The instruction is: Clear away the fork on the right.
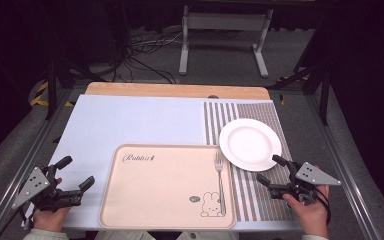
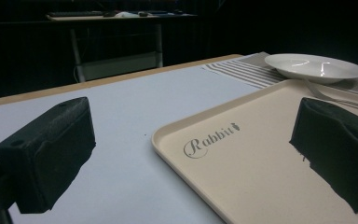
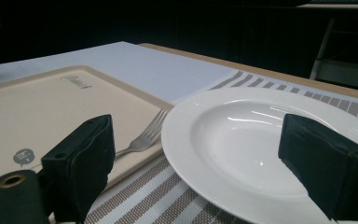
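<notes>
White china — the plate sits on the striped mat, just ahead of the right hand-held gripper, whose jaws are spread, empty and aimed at its near rim; the left hand-held gripper, also spread, waits well apart.

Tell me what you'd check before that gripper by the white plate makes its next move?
1. Right gripper open, nothing held: ok.
2. White plate lying flat on the striped placemat: ok.
3. Plate ahead of the right gripper's jaws, not yet gripped, as the right gripper view shows: ok.
4. Fork clear of the plate: cannot tell; its tines lie close to the rim.
5. Left gripper open, left of the beige tray, out of the way: ok.
6. Plate empty: ok.
</notes>
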Available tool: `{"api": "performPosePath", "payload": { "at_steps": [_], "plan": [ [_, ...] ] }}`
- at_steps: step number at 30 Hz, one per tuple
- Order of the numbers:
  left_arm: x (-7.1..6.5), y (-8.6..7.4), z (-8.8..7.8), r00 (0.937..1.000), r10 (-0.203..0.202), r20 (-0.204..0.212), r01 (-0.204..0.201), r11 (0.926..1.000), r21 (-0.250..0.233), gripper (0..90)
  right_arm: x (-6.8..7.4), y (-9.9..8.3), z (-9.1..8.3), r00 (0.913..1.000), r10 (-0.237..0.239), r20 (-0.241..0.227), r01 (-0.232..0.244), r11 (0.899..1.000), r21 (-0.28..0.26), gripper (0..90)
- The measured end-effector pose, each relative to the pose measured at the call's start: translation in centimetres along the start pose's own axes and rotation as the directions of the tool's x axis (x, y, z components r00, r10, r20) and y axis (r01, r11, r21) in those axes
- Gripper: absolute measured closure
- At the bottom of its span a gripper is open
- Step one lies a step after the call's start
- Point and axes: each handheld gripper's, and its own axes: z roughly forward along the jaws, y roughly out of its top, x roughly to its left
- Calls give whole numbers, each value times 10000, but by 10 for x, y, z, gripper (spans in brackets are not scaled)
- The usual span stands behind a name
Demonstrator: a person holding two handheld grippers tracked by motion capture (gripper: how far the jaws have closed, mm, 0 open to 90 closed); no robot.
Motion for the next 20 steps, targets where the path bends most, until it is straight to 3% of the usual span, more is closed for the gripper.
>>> {"api": "performPosePath", "payload": {
  "at_steps": [6,10,20],
  "plan": [
    [0,0,0,10000,27,2,-27,10000,-33,4,-2,-12,1,9988,411,280,-407,9991,-135,119],
    [0,0,0,10000,40,21,-40,10000,-4,4,-1,-15,3,9957,801,463,-810,9965,184,151],
    [0,0,-1,10000,18,10,-18,10000,-44,4,-1,-15,5,9978,487,450,-505,9979,396,126]
  ]
}}
